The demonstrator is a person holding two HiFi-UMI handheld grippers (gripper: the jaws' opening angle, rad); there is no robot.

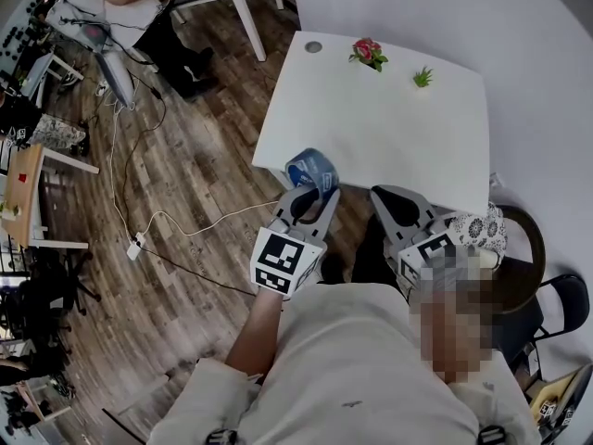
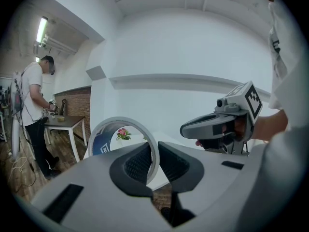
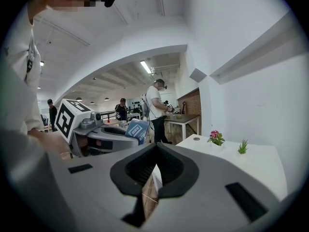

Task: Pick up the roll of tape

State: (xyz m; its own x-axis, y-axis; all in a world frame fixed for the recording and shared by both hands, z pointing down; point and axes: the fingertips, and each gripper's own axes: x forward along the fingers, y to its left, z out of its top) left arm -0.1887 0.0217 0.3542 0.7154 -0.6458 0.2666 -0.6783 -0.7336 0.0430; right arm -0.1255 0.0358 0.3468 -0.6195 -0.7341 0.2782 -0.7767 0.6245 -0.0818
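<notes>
Already off the table, a white-rimmed roll of tape with a blue printed inner face [image 1: 310, 168] is held by the grey two-jaw left gripper [image 1: 313, 193] at the near left corner of a white rectangular table [image 1: 389, 142], above the wooden plank floor [image 1: 185, 174]. In the left gripper view the roll [image 2: 104, 140] stands upright on edge. Its thin wall is pinched between the dark ribbed pads [image 2: 139, 162], one jaw inside the ring and one outside, so this gripper [image 2: 155, 159] is clamped on the tape. The grey right gripper [image 1: 389, 202] sits just beside it. Its own view shows its jaws [image 3: 155, 164] meeting with nothing between them. A small pink flower pot [image 1: 369, 52] and a small green plant [image 1: 422, 78] stand at the table's far side, well apart from the tape. The pick-up looks essentially done. To finish it well, the pinch should stay firm, because only a narrow strip of wall is caught and the ring could swing. The wrist should stay level, and the right gripper should stay clear of the roll.
</notes>
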